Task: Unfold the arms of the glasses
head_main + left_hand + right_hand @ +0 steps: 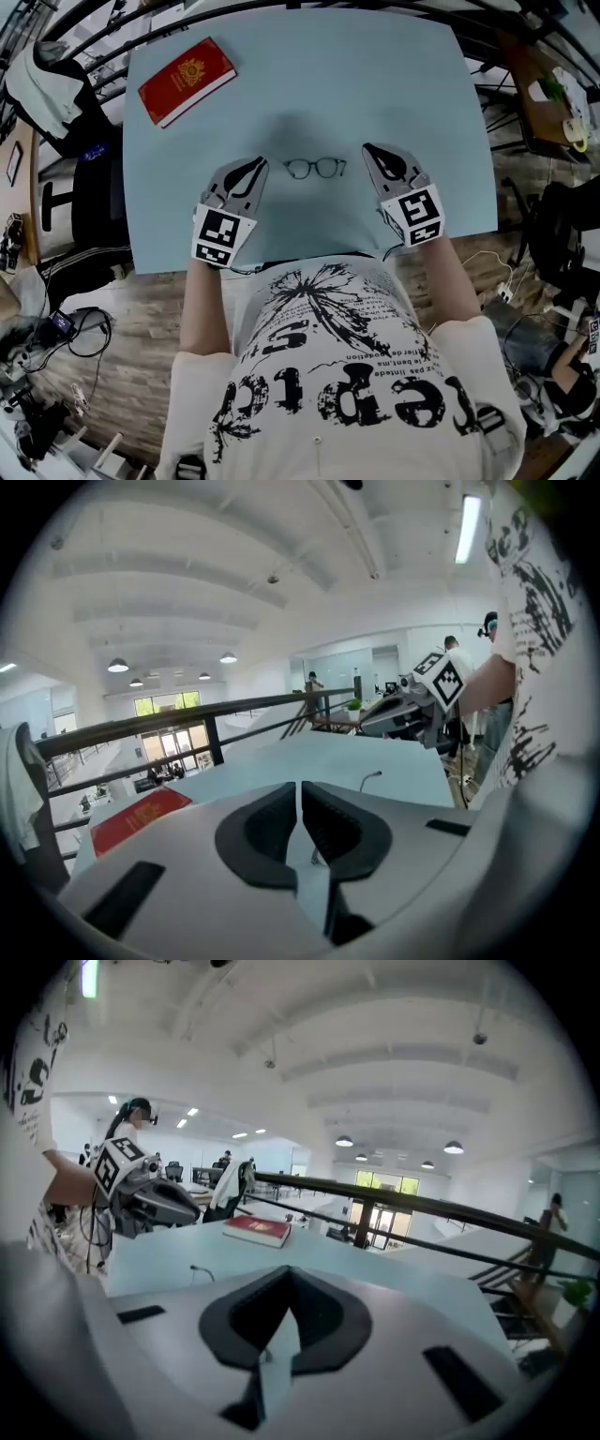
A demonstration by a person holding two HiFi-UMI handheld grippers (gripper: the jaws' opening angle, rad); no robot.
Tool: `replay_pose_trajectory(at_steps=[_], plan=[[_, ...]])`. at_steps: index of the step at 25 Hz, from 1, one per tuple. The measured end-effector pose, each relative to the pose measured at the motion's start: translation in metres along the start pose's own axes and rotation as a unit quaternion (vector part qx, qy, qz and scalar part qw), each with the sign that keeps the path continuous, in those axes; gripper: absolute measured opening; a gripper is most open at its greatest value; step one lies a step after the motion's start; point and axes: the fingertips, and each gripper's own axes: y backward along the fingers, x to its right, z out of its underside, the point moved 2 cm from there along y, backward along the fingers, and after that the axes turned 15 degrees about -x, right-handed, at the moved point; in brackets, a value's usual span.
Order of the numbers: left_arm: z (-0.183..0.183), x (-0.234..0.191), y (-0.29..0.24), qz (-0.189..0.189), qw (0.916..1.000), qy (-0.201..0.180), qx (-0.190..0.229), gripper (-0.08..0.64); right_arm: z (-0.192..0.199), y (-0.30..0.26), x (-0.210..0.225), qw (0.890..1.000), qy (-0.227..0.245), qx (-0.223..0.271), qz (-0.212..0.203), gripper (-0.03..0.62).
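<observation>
A red hardback book with a gold crest on its cover lies at the far left corner of the pale blue, matt counter. Nearer the person, the left tongs hover over the counter, their grey shell smooth and their pads black and ribbed. The left gripper view shows the pads drawn almost together, with only a thin slit between them and nothing in it.

Just to their right, the glasses lie on the counter between the two tongs and touch neither. They have a thin dark wire frame and two round clear lenses joined by a slim bridge. From above the arms are too fine to make out. In the left gripper view a single thin curved tip rises from the counter beyond the pads.

The right tongs hang on the other side of the glasses, about as close. Their black pads meet at the tip and grip nothing.
</observation>
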Motion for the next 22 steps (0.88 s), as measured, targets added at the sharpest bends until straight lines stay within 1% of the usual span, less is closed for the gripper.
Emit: replay_pose_trajectory(at_steps=[3, 5, 7, 10, 12, 14, 22], plan=[[-0.023, -0.002, 0.020, -0.026, 0.9985, 0.012, 0.048, 0.026, -0.024, 0.012, 0.000, 0.998, -0.024, 0.047, 0.015, 0.011], [-0.038, -0.004, 0.033, -0.044, 0.9959, 0.020, 0.077, 0.025, -0.036, 0.019, -0.001, 0.997, -0.029, 0.069, 0.026, 0.011], [-0.049, -0.008, 0.044, -0.062, 0.9924, 0.028, 0.102, 0.025, -0.046, 0.024, -0.003, 0.995, -0.032, 0.085, 0.034, 0.011], [-0.057, -0.014, 0.056, -0.090, 0.9866, 0.047, 0.127, 0.025, -0.054, 0.031, -0.005, 0.993, -0.041, 0.100, 0.039, 0.011], [-0.060, -0.016, 0.061, -0.102, 0.9832, 0.058, 0.140, 0.024, -0.056, 0.035, -0.006, 0.993, -0.041, 0.106, 0.043, 0.009], [-0.062, -0.015, 0.063, -0.104, 0.9816, 0.063, 0.147, 0.023, -0.057, 0.038, -0.008, 0.992, -0.036, 0.108, 0.046, 0.009], [-0.062, -0.008, 0.063, -0.095, 0.9832, 0.048, 0.149, 0.023, -0.059, 0.039, -0.012, 0.991, -0.015, 0.110, 0.069, 0.009]])
